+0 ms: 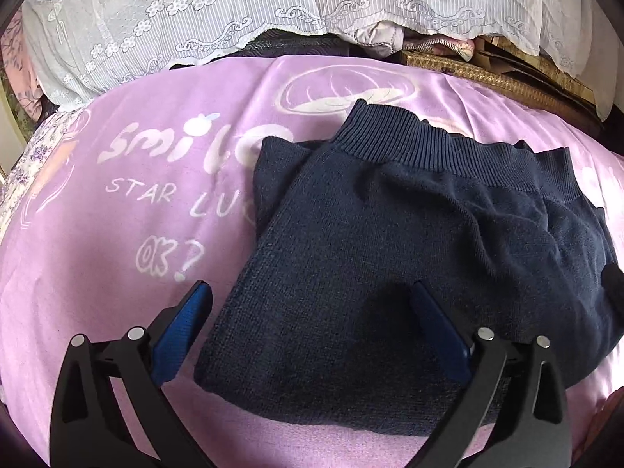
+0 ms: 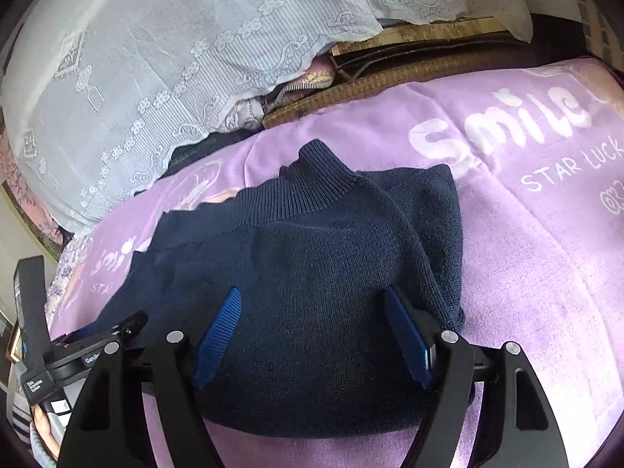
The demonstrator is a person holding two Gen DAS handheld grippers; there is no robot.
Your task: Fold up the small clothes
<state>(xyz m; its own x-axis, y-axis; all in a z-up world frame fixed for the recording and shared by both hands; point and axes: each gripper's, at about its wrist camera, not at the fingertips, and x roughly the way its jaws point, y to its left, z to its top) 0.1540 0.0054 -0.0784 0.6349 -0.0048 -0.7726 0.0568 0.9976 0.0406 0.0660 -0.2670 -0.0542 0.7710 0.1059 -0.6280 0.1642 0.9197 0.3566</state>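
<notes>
Left wrist view shows the left gripper [image 1: 312, 304] with its blue-padded jaws spread wide and gripping nothing, poised over the near part of a navy knit sweater [image 1: 390, 241]. One finger [image 1: 183, 323] sits at 7 o'clock over the lilac printed sheet [image 1: 117, 273], the other [image 1: 436, 327] at 5 o'clock over the knit. The sweater lies folded on that sheet, filling the centre toward 3 o'clock, with its ribbed band [image 1: 429, 152] at about 1 o'clock. A white lace cloth [image 1: 195, 11] covers the pile behind, from 10 to 2 o'clock. Right wrist view has the right gripper [image 2: 312, 312] likewise spread and holding nothing, both pads above the sweater [image 2: 312, 253], whose ribbed collar [image 2: 312, 179] points to 12 o'clock. At 8 o'clock the left gripper [image 2: 117, 331] rests at the sweater's edge. The sheet [image 2: 526, 273] stretches toward 3 o'clock, and the lace cloth [image 2: 156, 58] fills 10 to 12 o'clock.
</notes>
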